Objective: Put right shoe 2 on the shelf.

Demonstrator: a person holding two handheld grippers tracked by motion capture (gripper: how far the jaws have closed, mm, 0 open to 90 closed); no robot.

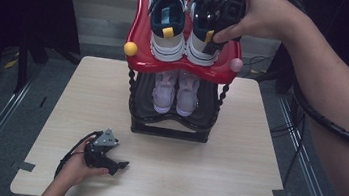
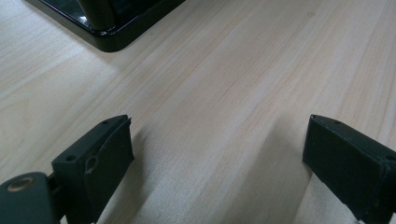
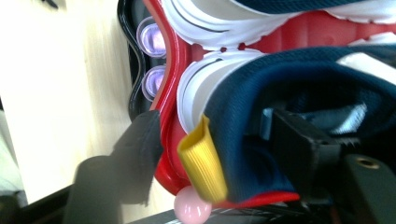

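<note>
A two-tier shoe rack stands at the table's far side, with a red top tray over a black lower shelf. Two navy-and-white sneakers sit on the tray, heels toward me. My right gripper is at the right sneaker and stands open, straddling the heel. One jaw is inside the navy collar, the other outside near the tray rim, with the yellow pull tab between them. My left gripper rests open on the table with nothing between its jaws.
The left sneaker sits beside the right one. A pair of pale pink shoes fills the lower shelf. A yellow ball and a pink ball cap the tray's front corners. The rack's black base corner lies ahead of my left gripper.
</note>
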